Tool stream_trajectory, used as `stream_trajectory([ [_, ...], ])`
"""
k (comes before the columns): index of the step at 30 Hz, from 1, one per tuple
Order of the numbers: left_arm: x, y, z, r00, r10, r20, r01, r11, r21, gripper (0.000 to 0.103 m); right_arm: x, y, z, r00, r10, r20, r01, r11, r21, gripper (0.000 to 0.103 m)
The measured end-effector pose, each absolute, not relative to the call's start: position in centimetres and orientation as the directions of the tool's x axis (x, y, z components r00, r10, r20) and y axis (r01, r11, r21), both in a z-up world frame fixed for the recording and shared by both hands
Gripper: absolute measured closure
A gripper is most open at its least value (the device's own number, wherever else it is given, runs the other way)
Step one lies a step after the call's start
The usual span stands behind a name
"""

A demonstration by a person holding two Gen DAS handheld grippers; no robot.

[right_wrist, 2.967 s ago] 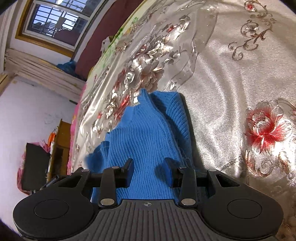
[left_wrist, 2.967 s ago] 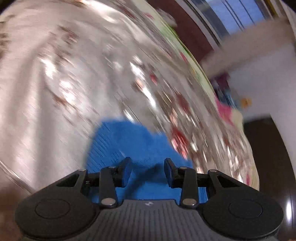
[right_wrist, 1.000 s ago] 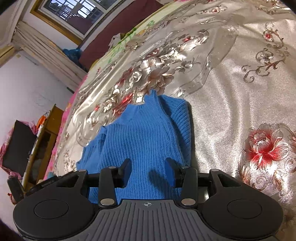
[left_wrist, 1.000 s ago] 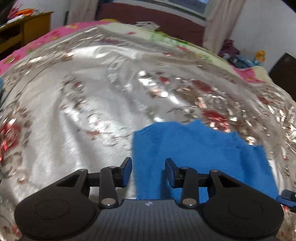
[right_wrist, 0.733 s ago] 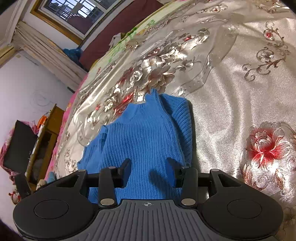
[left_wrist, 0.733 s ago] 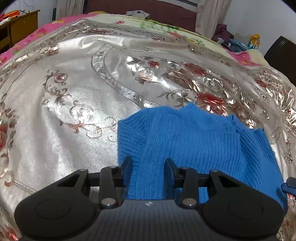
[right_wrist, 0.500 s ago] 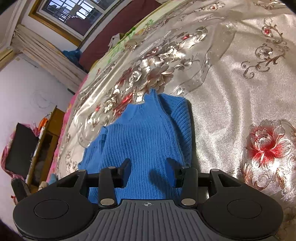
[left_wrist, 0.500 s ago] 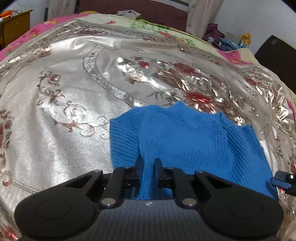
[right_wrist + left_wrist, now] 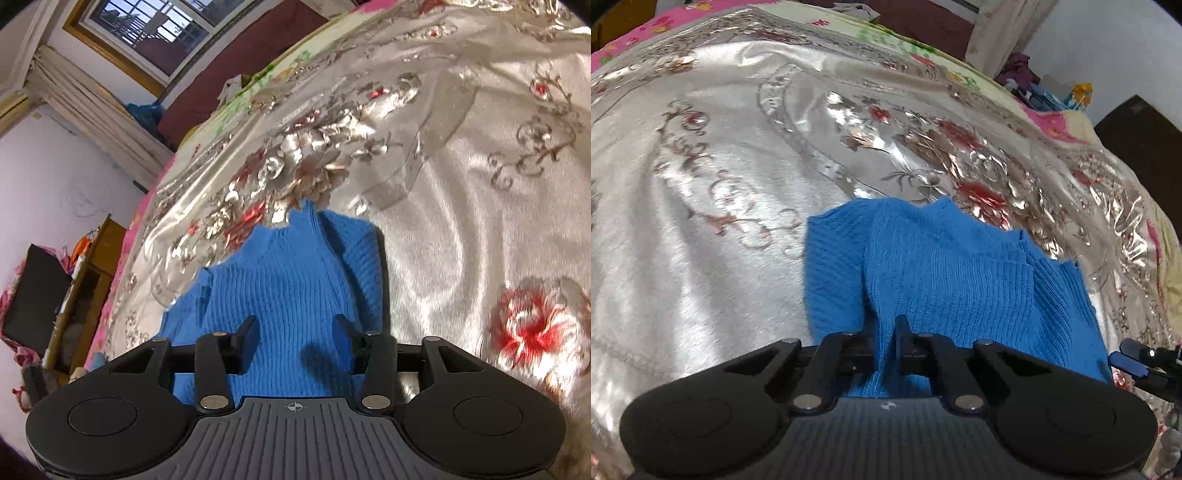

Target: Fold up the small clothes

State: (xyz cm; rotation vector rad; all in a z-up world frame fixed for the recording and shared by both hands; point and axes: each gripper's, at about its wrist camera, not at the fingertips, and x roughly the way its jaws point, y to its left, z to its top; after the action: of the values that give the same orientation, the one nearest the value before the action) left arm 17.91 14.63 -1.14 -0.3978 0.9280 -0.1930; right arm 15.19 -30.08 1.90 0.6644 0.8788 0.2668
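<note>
On a bed draped in a shiny silver bedspread point(image 9: 701, 258) patterned with red flowers, the left gripper point(image 9: 885, 345) has its fingers point(image 9: 902, 343) drawn narrow and pinched on a raised ridge of a blue knitted sweater point(image 9: 953, 280), at the garment's nearest edge. The sweater lies partly folded on the bedspread, one ribbed layer doubled over another, its collar pointing away from the camera. At the far right edge of the left wrist view, a dark tip of the right gripper point(image 9: 1137, 360) shows just beside the sweater's right side.

Seen from the right wrist, the right gripper point(image 9: 295, 341) hangs over the sweater point(image 9: 295, 291) near its lower hem, its fingers point(image 9: 245, 339) spread moderately apart and opening; the knit lies between them, but the pads do not press on it. A folded sleeve edge runs along the garment's right side, and the collar rises to a point toward the floral centre of the bedspread point(image 9: 461, 240).

Beyond the bed, a wooden cabinet point(image 9: 92, 273) stands against a white wall at left, with a dark screen point(image 9: 29, 291) beside it. Farther back, pale curtains point(image 9: 92, 110) hang beneath a barred window point(image 9: 147, 26). In the left wrist view a heap of coloured clothes point(image 9: 1034, 88) lies past the bed's far corner, near a dark panel point(image 9: 1145, 140)
</note>
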Motion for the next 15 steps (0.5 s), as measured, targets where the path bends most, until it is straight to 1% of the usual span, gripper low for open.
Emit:
stream_trajectory([
  [3,16.5,16.1,-1.1,0.613,-0.315,-0.725,-0.061,0.895,-0.441,0.091,15.3,-30.1,1.5,0.618,0.465,-0.633,0.056,0.778,0.626,0.054],
  [6,15.0,17.5,-1.3,0.635,-0.301,-0.712,-0.119,0.872,-0.475,0.091,15.1,-29.7,1.2,0.603,0.464,-0.648,0.039,0.795,0.605,0.054],
  [7,14.7,17.7,-1.5,0.636,-0.291,-0.715,-0.133,0.871,-0.473,0.091,15.0,-29.3,1.2,0.603,0.456,-0.655,0.022,0.811,0.585,0.056],
  [10,14.5,17.8,-1.9,0.633,-0.279,-0.722,-0.155,0.868,-0.472,0.091,15.1,-28.3,1.7,0.606,0.426,-0.672,-0.009,0.848,0.53,0.069],
  [11,14.6,17.8,-1.8,0.639,-0.28,-0.717,-0.159,0.863,-0.479,0.091,15.3,-28.1,1.8,0.606,0.424,-0.674,-0.012,0.851,0.524,0.071],
  [13,14.9,17.7,-1.5,0.647,-0.279,-0.709,-0.16,0.86,-0.484,0.091,15.8,-28.2,1.8,0.604,0.433,-0.669,-0.017,0.847,0.532,0.071],
  [14,15.2,17.6,-1.5,0.644,-0.281,-0.711,-0.158,0.861,-0.483,0.091,16.1,-28.2,1.8,0.602,0.439,-0.667,-0.02,0.843,0.537,0.068],
  [15,15.5,17.6,-1.6,0.637,-0.283,-0.717,-0.155,0.864,-0.478,0.091,16.3,-28.3,1.7,0.6,0.44,-0.668,-0.014,0.841,0.541,0.068],
])
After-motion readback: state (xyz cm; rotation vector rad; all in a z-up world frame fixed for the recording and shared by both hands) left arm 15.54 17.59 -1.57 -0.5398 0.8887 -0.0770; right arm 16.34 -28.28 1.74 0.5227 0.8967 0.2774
